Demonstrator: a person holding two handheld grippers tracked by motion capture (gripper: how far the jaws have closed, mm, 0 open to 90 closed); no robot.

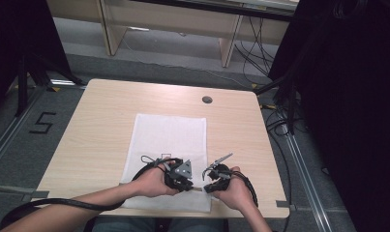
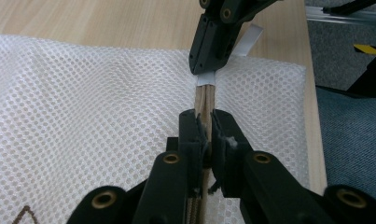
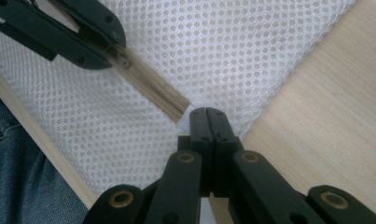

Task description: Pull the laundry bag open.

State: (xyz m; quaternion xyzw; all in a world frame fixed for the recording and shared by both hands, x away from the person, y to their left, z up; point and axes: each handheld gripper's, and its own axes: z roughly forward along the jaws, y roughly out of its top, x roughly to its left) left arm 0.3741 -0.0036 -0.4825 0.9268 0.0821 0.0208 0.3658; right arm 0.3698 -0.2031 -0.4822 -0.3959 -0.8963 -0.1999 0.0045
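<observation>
Left gripper (image 2: 205, 133): clenching on the beige zipper (image 2: 205, 100) of a white mesh bag (image 1: 169, 140), jaws pinching the zipper line where the slider most likely sits, though the slider itself is hidden between the pads. Right gripper (image 3: 207, 119): closing fully on the very end of the same zipper, at the bag's corner fabric and its small white tab (image 2: 206, 79), anchoring it. Both grippers are meeting nose to nose near the front edge of the wooden table (image 1: 105, 111), the person's hands (image 1: 151, 182) coming in from below in the high view. Mesh bag: lying flat, lengthwise across the middle of the table, its zipper edge running along the near side, close to the table's rim; in the right gripper view the zipper teeth (image 3: 150, 91) are showing as a closed band between the two grippers. Progress, as a judgement: the bag is laid out and both holds are set, one on the zipper end and one on the pull, so the preparation seems done; the zipper travel itself is just beginning or just finishing, and the pictures are not settling which. Remaining, if opening: drawing the left gripper along the edge away from the anchored end.
</observation>
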